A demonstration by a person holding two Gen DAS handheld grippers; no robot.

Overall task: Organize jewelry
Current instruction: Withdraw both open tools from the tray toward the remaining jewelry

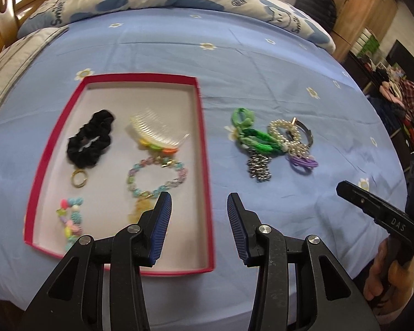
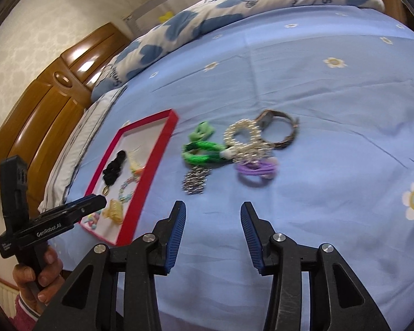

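1. The left gripper [image 1: 199,199] hung at the bottom centre of its own view with its jaws apart and nothing between them, above the right wall of the red tray [image 1: 207,165].
2. In the tray, left of centre in that view, lay a black scrunchie [image 1: 90,138], a clear comb [image 1: 158,132], a gold ring [image 1: 80,178], a pastel chain bracelet [image 1: 156,176] and a beaded strand [image 1: 70,218].
3. Right of the tray on the blue bedsheet [image 1: 262,63] sat a loose pile: green hair ties [image 1: 251,133], a pearl bracelet [image 1: 283,131], a purple hair tie [image 1: 303,162] and a silver clip [image 1: 258,167].
4. The right gripper [image 2: 213,209] was likewise released and empty, low in its view, short of the pile.
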